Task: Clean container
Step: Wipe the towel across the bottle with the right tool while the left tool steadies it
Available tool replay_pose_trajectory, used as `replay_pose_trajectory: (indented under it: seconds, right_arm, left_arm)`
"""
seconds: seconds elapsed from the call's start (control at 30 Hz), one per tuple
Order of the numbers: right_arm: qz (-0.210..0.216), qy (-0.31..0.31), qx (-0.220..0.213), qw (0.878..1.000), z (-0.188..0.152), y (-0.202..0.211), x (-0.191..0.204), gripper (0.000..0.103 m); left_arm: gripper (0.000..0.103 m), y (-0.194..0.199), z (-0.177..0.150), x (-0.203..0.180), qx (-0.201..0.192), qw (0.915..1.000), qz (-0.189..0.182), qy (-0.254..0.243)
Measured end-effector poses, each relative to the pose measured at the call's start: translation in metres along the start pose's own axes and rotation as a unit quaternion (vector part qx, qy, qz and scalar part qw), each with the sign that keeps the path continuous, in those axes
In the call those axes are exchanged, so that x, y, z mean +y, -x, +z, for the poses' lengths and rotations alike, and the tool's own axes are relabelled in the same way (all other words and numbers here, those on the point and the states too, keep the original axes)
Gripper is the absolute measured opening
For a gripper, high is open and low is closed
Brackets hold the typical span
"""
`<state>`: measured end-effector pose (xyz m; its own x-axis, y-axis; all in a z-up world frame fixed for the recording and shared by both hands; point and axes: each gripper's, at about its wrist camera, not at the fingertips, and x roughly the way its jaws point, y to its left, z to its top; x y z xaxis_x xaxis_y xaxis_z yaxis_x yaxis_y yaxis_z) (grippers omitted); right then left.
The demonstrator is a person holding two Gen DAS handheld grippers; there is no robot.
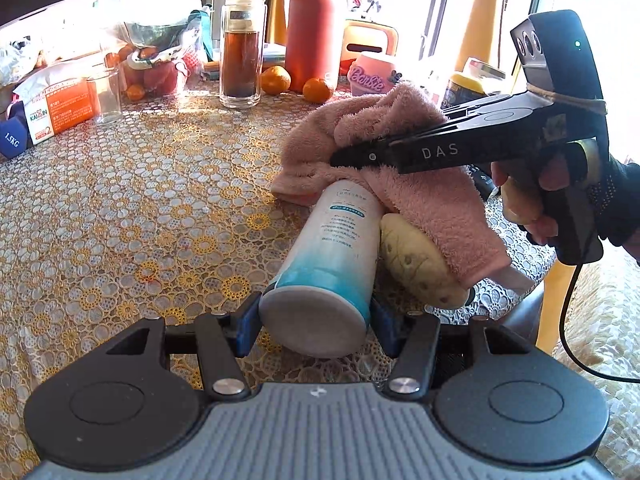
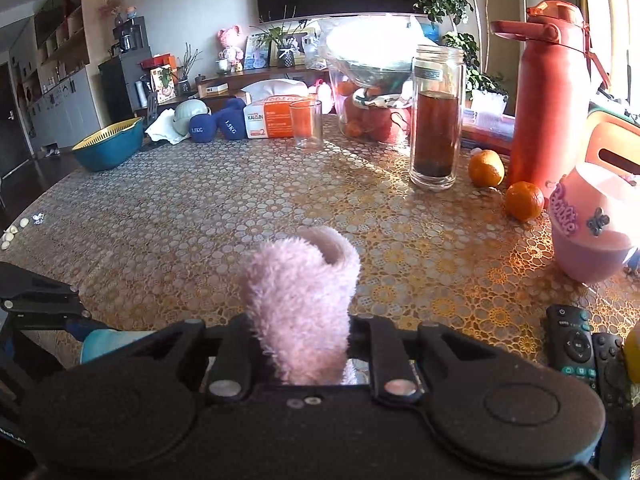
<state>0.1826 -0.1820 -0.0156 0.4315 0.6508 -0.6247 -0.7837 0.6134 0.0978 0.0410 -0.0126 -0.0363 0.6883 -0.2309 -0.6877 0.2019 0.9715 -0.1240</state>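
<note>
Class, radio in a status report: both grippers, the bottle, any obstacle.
Left hand-held gripper shut on bottle, lying on table. Right hand-held gripper shut on pink towel, draped over bottle's far end. Potato touching bottle's right side.

The fluffy pink towel [image 1: 404, 152] hides the top of the white-and-teal cylindrical bottle [image 1: 332, 256], so its cap cannot be seen. From the right wrist, only a teal sliver of that bottle shows behind the black gripper body. The printed label text is too small to read.
</note>
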Motion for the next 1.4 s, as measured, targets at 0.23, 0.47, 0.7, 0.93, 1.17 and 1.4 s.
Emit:
replay_pose_trajectory:
  seconds: [0.23, 0.47, 0.7, 0.93, 1.17, 1.4]
  right_arm:
    - [-0.022, -0.009, -0.007, 1.000, -0.005, 0.001, -0.002, 0.018]
    - [-0.020, -0.035, -0.020, 0.999, -0.011, 0.006, -0.006, 0.018]
    - [-0.026, -0.045, -0.025, 0.998, -0.017, 0.013, -0.007, 0.018]
    - [-0.091, -0.011, -0.018, 0.996, -0.023, 0.024, -0.001, 0.017]
    - [-0.060, 0.002, -0.065, 0.996, -0.010, 0.057, 0.011, 0.016]
    - [0.095, 0.056, -0.088, 0.990, 0.011, 0.073, 0.053, 0.017]
  left_arm:
    - [0.056, 0.001, 0.002, 0.006, 0.001, 0.9994, -0.020, 0.029]
    - [0.056, 0.000, 0.006, 0.019, 0.006, 0.9943, -0.059, 0.089]
    - [0.057, 0.000, 0.004, 0.012, 0.008, 0.9961, -0.047, 0.074]
    - [0.057, 0.002, 0.003, 0.008, 0.007, 0.9976, -0.039, 0.056]
    - [0.057, 0.002, 0.002, 0.005, 0.005, 0.9986, -0.032, 0.041]
    - [0.057, 0.002, 0.001, 0.002, 0.001, 0.9993, -0.026, 0.026]
